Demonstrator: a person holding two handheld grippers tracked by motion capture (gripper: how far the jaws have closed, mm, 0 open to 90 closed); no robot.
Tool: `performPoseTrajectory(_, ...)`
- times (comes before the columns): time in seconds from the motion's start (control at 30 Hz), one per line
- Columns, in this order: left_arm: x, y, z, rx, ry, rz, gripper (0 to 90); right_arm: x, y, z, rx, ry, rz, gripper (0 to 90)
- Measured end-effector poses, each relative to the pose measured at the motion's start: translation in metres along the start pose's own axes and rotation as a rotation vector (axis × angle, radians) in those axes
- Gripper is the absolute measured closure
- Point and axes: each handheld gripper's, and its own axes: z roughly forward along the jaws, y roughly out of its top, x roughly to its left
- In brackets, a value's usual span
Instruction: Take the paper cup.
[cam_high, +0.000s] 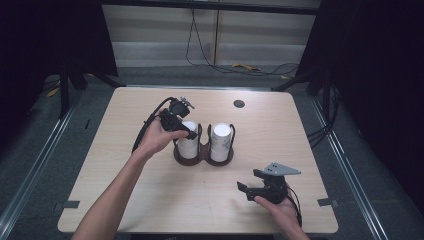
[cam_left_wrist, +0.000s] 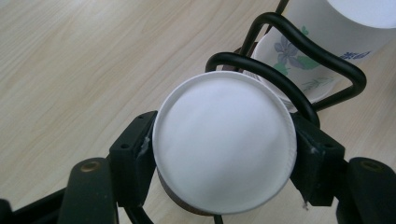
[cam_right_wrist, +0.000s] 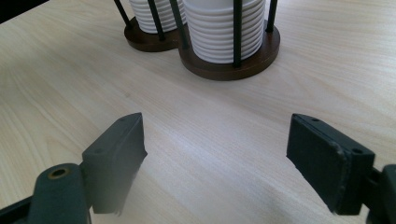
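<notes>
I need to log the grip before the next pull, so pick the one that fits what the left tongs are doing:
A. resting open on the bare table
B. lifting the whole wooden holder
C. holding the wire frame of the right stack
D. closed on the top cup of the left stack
D: in the left gripper view the left tongs press both sides of the top paper cup of the left stack.

Light wood table (cam_high: 150, 200), grey floor (cam_high: 30, 150), black curtains (cam_high: 380, 75), pale back wall (cam_high: 160, 30).
</notes>
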Motion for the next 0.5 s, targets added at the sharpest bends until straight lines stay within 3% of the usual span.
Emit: performPoseTrajectory(0.5, 0.0004, -0.0021, -0.0022, -0.037, -0.006, -0.009, 33.4, 0.0000, 0.0000, 0.0001, 0.003, 0.001, 0.007, 19.5)
